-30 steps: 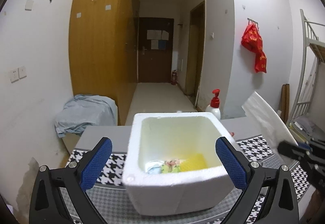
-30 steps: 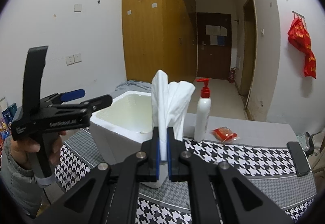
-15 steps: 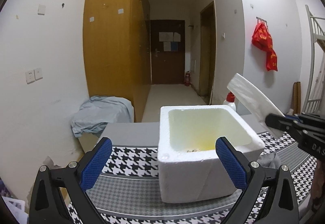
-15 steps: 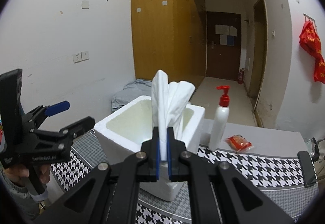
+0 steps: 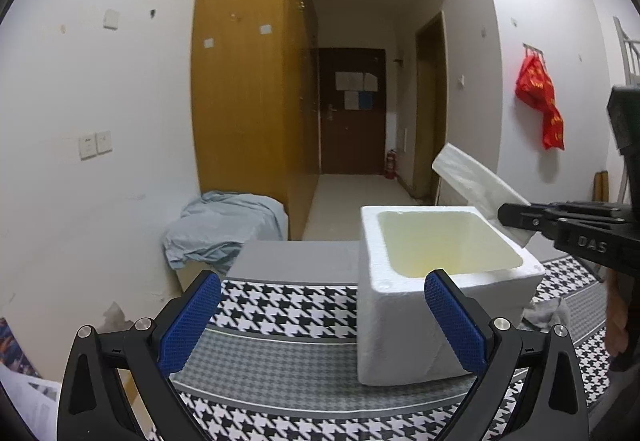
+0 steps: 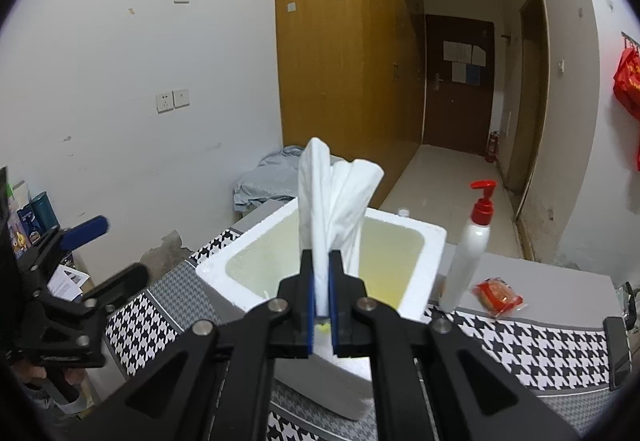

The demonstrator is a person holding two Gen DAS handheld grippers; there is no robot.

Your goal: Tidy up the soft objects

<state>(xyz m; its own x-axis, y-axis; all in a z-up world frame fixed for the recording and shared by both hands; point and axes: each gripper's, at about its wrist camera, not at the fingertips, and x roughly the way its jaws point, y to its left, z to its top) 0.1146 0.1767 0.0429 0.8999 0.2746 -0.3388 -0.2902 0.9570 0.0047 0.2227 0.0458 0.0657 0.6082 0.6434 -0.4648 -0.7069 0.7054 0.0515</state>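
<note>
**Tissue clamped in your right gripper, held at the box mouth, not yet released**

The tissue (image 6: pixel 334 201) is a white folded wad standing upright out of your right gripper (image 6: pixel 322 305), whose fingers are pressed together on its lower end. From the right wrist view it stands in front of the open mouth of the box (image 6: pixel 428 241); from the left wrist view it (image 5: pixel 472 177) sits above the box's far right rim. It touches neither rim nor wall that I can see.

The box (image 5: pixel 372 321) is white foam, lidless, standing on the houndstooth mat (image 5: pixel 288 301) toward the table's far edge. Its floor is hidden from both views, so the contents cannot be told.

Your left gripper (image 5: pixel 322 317) has its fingers wide apart and nothing between them. It hangs off the box's near left corner, clear of it.

Around the box: a pump bottle (image 6: pixel 470 253) just beside its right wall, a red packet (image 6: pixel 498 295) near that, and a grey cloth (image 5: pixel 546 315) lying against the box's right side.

Judgement: the step in hand is carrying the tissue to the box. Next, you need the gripper fully over the opening and lowered, then the fingers parted. Tissue is light and may cling to a pad, so release low inside. The grey cloth looks like a remaining item.
</note>
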